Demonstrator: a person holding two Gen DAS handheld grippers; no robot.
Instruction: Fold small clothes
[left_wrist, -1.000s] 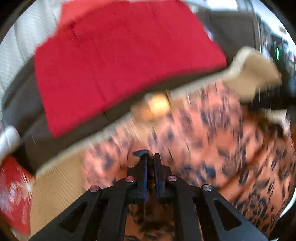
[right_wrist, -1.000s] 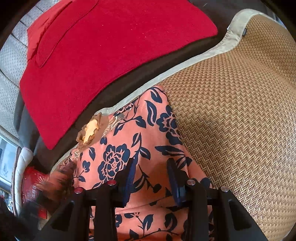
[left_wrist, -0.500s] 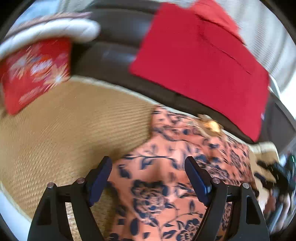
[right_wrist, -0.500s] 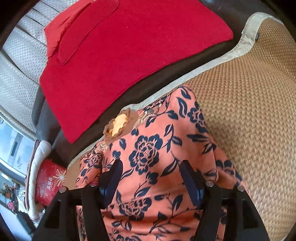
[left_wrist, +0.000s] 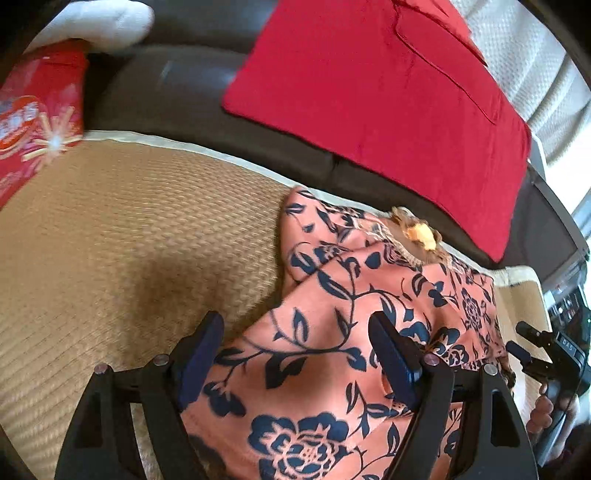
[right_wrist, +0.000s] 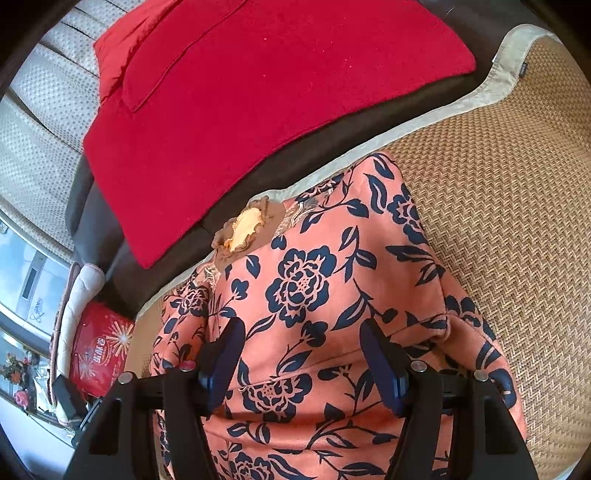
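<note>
A small salmon-pink garment with dark blue flowers (left_wrist: 332, 332) lies partly folded on a woven straw mat (left_wrist: 129, 240); it also shows in the right wrist view (right_wrist: 306, 288), with a frilly yellow-brown collar (right_wrist: 243, 229) at its far end. My left gripper (left_wrist: 295, 354) is open and empty, hovering over the garment's near part. My right gripper (right_wrist: 299, 358) is open and empty above the garment's middle. The right gripper's body and the hand holding it show at the left wrist view's right edge (left_wrist: 554, 354).
The mat (right_wrist: 517, 221) covers a dark brown sofa seat (left_wrist: 177, 85). A red cloth (left_wrist: 388, 74) lies across the sofa beyond the garment, also in the right wrist view (right_wrist: 258, 81). A red printed bag (left_wrist: 33, 118) and a white cushion (left_wrist: 92, 18) sit at the mat's far left.
My left gripper let go of the garment, opened wide and swung to a new view. My right gripper opened wider and pulled back a little. The garment now lies folded over.
</note>
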